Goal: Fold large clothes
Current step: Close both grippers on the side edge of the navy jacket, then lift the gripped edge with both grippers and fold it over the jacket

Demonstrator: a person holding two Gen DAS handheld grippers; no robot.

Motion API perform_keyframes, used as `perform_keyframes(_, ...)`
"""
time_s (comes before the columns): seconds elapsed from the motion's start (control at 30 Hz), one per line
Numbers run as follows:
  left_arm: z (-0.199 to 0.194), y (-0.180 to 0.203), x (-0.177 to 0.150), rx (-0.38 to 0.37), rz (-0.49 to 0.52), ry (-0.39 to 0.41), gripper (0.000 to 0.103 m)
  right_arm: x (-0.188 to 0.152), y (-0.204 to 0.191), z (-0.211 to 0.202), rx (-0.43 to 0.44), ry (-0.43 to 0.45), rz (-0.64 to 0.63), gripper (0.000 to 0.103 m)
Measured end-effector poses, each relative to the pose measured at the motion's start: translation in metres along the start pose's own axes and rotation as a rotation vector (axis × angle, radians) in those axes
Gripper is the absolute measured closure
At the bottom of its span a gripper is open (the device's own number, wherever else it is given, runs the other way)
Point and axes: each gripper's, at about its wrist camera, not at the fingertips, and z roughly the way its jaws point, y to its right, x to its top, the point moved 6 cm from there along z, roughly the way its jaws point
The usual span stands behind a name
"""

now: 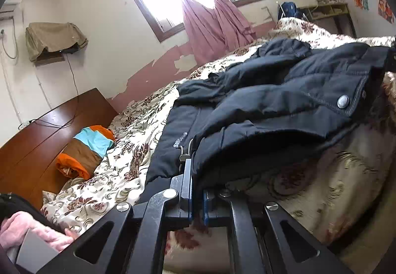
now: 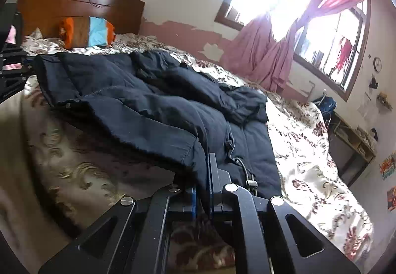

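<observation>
A large dark navy padded jacket (image 1: pixel 284 90) lies crumpled on a floral bedspread (image 1: pixel 128 130). My left gripper (image 1: pixel 196 189) is shut on the jacket's near edge and holds it lifted off the bed. A metal snap button (image 1: pixel 343 101) shows on its flap. In the right wrist view the same jacket (image 2: pixel 148 105) spreads across the bedspread (image 2: pixel 309 157). My right gripper (image 2: pixel 203 189) is shut on another part of its near edge, next to a drawstring toggle (image 2: pixel 252 183). The left gripper (image 2: pixel 12 76) also shows at the left edge of the right wrist view.
An orange, brown and blue pillow (image 1: pixel 84 147) lies by the wooden headboard (image 1: pixel 49 125). Pink curtains (image 1: pixel 212 24) hang at the bright window. A desk (image 2: pixel 351 147) stands beyond the foot of the bed. A pink sleeve (image 1: pixel 37 232) is at the lower left.
</observation>
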Motion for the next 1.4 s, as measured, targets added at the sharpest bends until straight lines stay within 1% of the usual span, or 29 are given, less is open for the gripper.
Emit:
perform_keyframes(0.13,-0.032,-0.019,0.010,-0.006,-0.050,0.026,0.097,0.009,0.001,-0.043,0.006,0.037,-0.025,0.097)
perform_keyframes(0.27,-0.050,-0.034,0.029,0.007,-0.066,0.077,0.097,0.027,0.007,-0.069,-0.002,0.100,-0.020,0.097)
perform_keyframes(0.4,-0.042,-0.049,0.057,0.001,-0.083,0.120,0.097,0.048,0.018,-0.068,-0.013,0.154,0.002,0.097)
perform_keyframes(0.57,-0.020,-0.062,0.095,-0.001,-0.099,0.147,0.097,0.083,0.043,-0.048,-0.032,0.217,0.033,0.097)
perform_keyframes(0.7,0.002,-0.066,0.125,0.009,-0.080,0.173,0.097,0.106,0.059,-0.024,-0.042,0.246,0.049,0.097)
perform_keyframes(0.83,0.033,-0.067,0.152,0.029,-0.050,0.187,0.097,0.131,0.074,0.011,-0.049,0.255,0.065,0.097)
perform_keyframes(0.97,0.070,-0.070,0.182,0.036,-0.038,0.179,0.097,0.160,0.092,0.056,-0.045,0.257,0.088,0.097)
perform_keyframes(1.13,0.126,-0.079,0.215,0.010,-0.081,0.119,0.097,0.199,0.115,0.114,-0.041,0.233,0.093,0.097)
perform_keyframes(1.23,0.170,-0.078,0.234,0.013,-0.092,0.078,0.097,0.221,0.123,0.150,-0.072,0.220,0.070,0.097)
perform_keyframes(1.3,0.194,-0.075,0.242,0.019,-0.094,0.058,0.097,0.233,0.129,0.180,-0.096,0.204,0.048,0.097)
perform_keyframes(1.33,0.211,-0.072,0.246,0.015,-0.101,0.039,0.097,0.239,0.130,0.191,-0.103,0.197,0.040,0.097)
perform_keyframes(1.4,0.234,-0.067,0.249,0.006,-0.114,0.013,0.097,0.246,0.132,0.220,-0.116,0.172,0.020,0.098)
